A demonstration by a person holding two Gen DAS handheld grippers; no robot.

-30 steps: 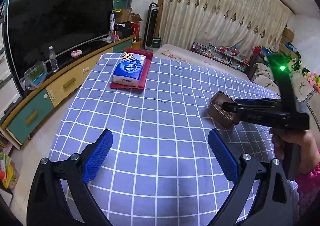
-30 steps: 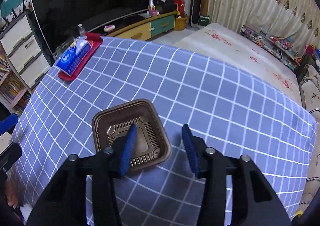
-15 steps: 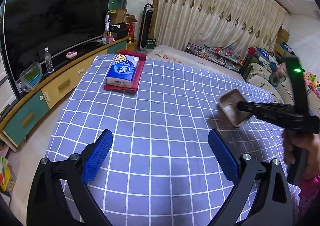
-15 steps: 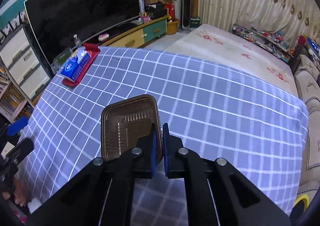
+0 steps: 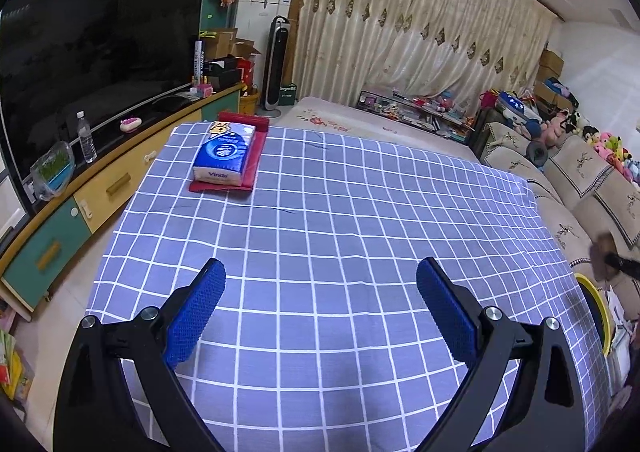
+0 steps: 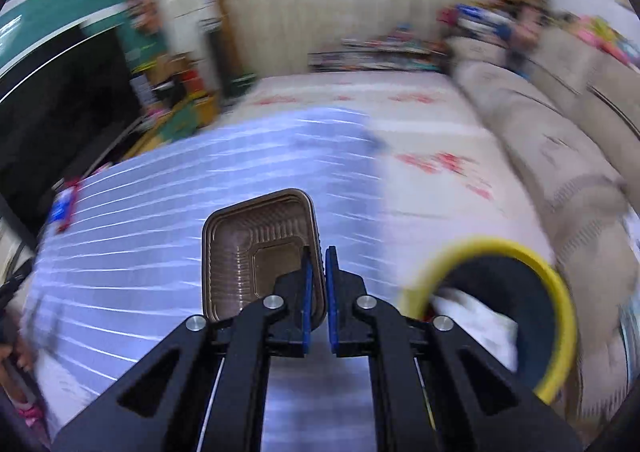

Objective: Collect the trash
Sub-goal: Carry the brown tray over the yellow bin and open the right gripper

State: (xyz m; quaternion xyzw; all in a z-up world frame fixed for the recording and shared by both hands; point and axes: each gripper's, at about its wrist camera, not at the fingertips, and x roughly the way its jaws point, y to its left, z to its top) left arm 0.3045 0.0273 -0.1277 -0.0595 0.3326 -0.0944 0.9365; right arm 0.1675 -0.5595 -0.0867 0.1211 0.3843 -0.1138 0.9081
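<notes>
My right gripper (image 6: 318, 256) is shut on the right rim of a brown plastic food tray (image 6: 256, 248) and holds it in the air near the table's right edge. The tray and gripper tip show blurred at the far right of the left wrist view (image 5: 604, 260). A yellow-rimmed trash bin (image 6: 558, 292) with white waste inside stands just right of the tray; its rim shows in the left wrist view (image 5: 598, 312). My left gripper (image 5: 320, 308) is open and empty, low over the blue checked tablecloth (image 5: 320, 219).
A blue tissue pack (image 5: 225, 153) lies on a red tray (image 5: 256, 163) at the table's far left. A TV cabinet (image 5: 100, 187) runs along the left. A sofa (image 5: 580, 179) stands to the right, beyond the bin.
My right gripper closed on the brown tray, lifted it off the table and swung it right toward the yellow bin. My left gripper stayed open and nearly still.
</notes>
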